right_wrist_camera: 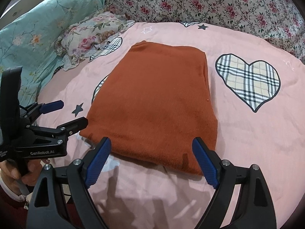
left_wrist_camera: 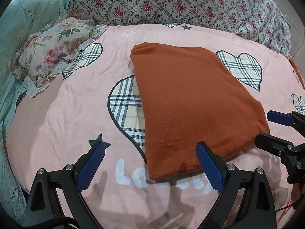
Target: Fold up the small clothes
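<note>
This is a bedroom in a home, seen from over a bed. A pink bedsheet [right_wrist_camera: 247, 143] printed with plaid hearts, small stars and white lettering covers the mattress. At the far side lies a bunched quilt with small red flowers [right_wrist_camera: 219, 3]. To the far left sits a pillow in a faded rose-print case with a frilled edge [right_wrist_camera: 91, 38], and beside it, further left, a mint-green floral quilt [right_wrist_camera: 24, 43]. A folded rust-orange knit garment [right_wrist_camera: 156, 99] rests on the sheet.

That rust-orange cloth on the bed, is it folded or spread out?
Folded: the orange garment lies as a compact rectangle with layered edges on the pink bedspread, neither gripper touching it.
</note>
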{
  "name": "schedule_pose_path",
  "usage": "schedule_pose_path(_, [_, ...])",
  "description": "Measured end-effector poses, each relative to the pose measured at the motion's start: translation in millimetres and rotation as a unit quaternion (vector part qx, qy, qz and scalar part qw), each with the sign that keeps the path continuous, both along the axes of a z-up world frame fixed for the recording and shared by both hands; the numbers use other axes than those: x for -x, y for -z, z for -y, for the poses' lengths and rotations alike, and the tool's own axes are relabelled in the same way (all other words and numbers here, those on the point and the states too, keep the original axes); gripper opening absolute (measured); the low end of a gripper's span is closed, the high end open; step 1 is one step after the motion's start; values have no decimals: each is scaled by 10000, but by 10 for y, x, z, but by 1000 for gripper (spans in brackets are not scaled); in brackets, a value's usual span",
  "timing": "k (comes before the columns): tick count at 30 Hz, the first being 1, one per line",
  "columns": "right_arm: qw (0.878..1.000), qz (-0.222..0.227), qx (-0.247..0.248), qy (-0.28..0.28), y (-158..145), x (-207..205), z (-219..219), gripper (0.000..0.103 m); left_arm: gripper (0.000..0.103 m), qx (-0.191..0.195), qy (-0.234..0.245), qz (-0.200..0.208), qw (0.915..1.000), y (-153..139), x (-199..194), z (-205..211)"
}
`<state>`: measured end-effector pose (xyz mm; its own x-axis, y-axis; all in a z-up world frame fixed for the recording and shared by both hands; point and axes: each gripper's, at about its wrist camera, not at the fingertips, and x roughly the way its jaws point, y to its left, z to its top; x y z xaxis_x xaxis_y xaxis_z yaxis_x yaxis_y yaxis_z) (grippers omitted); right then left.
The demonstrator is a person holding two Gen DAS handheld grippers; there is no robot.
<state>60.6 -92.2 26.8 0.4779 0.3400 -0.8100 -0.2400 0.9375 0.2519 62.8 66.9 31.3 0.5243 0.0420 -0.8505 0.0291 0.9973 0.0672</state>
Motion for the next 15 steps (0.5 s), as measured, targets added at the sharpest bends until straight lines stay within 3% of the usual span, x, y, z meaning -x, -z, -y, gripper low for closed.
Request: schedule_pose_path(15, [9999,-33,-132,103,48,-168,5,87,97,88,-10,-41,10000,44,-92,10])
